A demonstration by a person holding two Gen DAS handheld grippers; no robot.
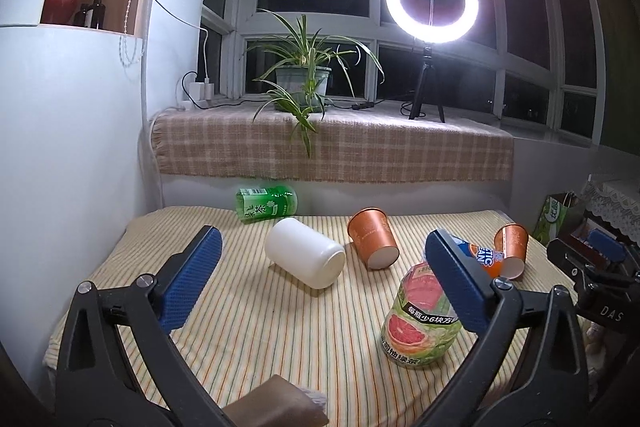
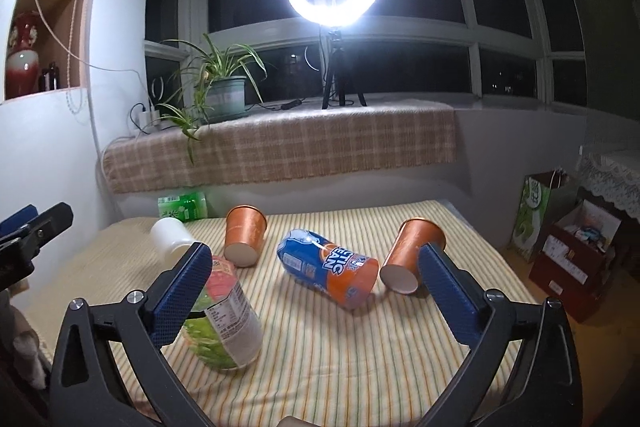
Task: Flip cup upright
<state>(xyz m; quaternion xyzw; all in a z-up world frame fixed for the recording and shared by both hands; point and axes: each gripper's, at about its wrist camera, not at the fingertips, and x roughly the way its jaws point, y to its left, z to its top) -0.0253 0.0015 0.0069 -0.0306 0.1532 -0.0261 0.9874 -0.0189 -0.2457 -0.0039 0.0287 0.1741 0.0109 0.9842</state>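
Scene: A striped tablecloth is carrying a scatter of toppled containers under a glaring ring light standing on the window ledge

Cups: Two copper-coloured paper cups are lying on their sides with their bases facing the cameras, the left cup just beside a white tumbler, the right cup just beside an orange soda bottle; neither is standing upright yet

Left gripper: The left gripper is hovering over the near half of the table with its blue pads spread wide and nothing between them, framing the white tumbler and left cup, seemingly lining up an approach

Right gripper: The right gripper is likewise gaping and empty, its right pad sitting in front of the right cup, though whether they are touching cannot be told

Other clutter: A grapefruit tea bottle is lying near the front and a green tea bottle is resting at the far edge, both apparently distractors crowding the reach

Stage: The work is appearing to be at its opening, with a grasp of a cup's side wall looking like the next need
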